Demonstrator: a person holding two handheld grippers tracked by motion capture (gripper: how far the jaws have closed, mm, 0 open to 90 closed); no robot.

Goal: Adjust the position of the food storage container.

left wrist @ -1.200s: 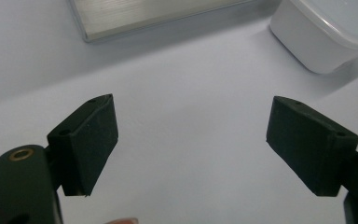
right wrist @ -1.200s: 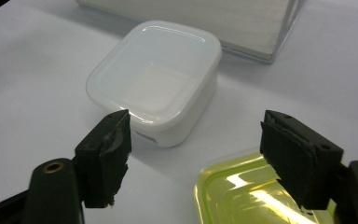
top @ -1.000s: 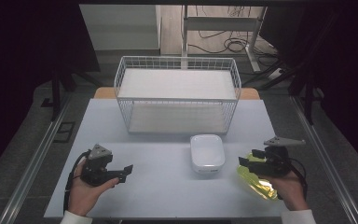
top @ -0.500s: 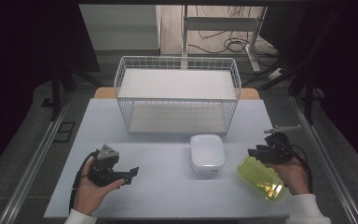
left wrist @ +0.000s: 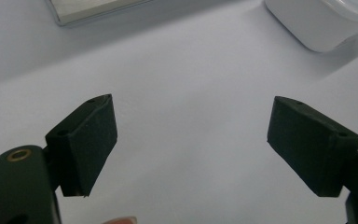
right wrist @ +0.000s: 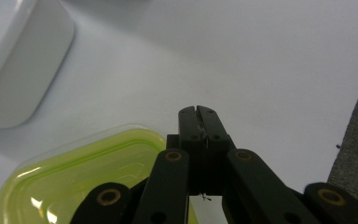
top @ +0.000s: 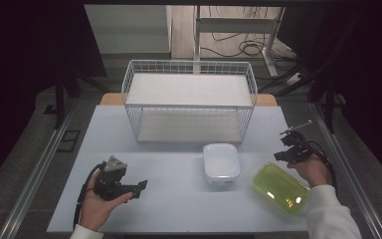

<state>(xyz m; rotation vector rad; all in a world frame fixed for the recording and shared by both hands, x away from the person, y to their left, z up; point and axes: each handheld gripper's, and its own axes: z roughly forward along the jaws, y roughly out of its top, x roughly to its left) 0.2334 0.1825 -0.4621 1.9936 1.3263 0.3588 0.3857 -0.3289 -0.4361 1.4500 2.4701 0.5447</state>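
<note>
Your right gripper (top: 289, 145) has left the yellow-green container lid (top: 280, 188) lying flat on the counter (top: 179, 209), right of the white container (top: 221, 163). Its jaws have just closed fully on nothing, so release looks done. Your left gripper (top: 129, 186) idles, jaws wide and empty. The wire basket (top: 189, 102) stands behind. Whether the white container holds anything is hard to make out

A pale table (top: 179, 199) carries a white wire basket (top: 189, 102), a white container (top: 221, 163) and a yellow-green lid (top: 280, 187)
</note>
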